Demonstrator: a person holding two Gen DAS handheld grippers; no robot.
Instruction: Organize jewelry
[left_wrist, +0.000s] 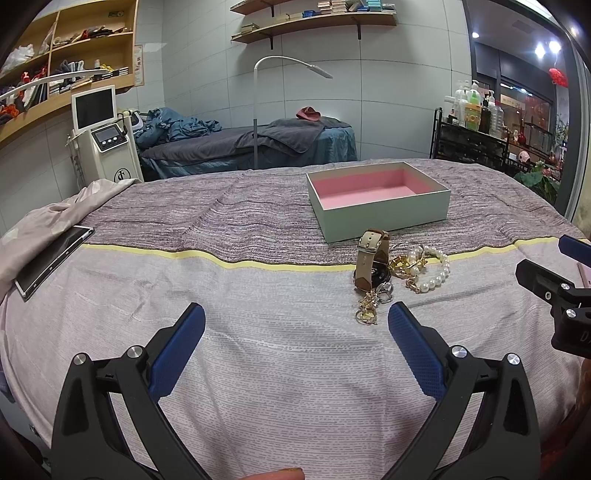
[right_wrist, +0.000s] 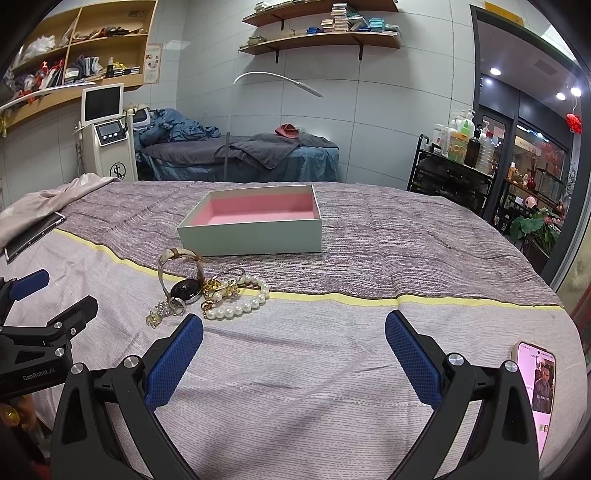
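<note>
Striped purple and lilac bedspread (right_wrist: 369, 369), jewelry heaped at centre, nothing yet boxed.

Both the left tool (left_wrist: 295, 325) and the right tool (right_wrist: 293, 332) are held wide apart and empty above the bed. A watch (left_wrist: 371, 264) with a tan leather strap, a pearl bracelet (left_wrist: 436, 271), gold chain pieces (left_wrist: 400, 264) and a small charm (left_wrist: 367, 312) are seen touching in a cluster, right of centre in the left view, just below the mint box (left_wrist: 384, 216) with its pink lining. All are judged light; the beads are round and probably slippery, the chains limp and easily tangled. The stiff upright strap loop is judged the best hold.
</note>
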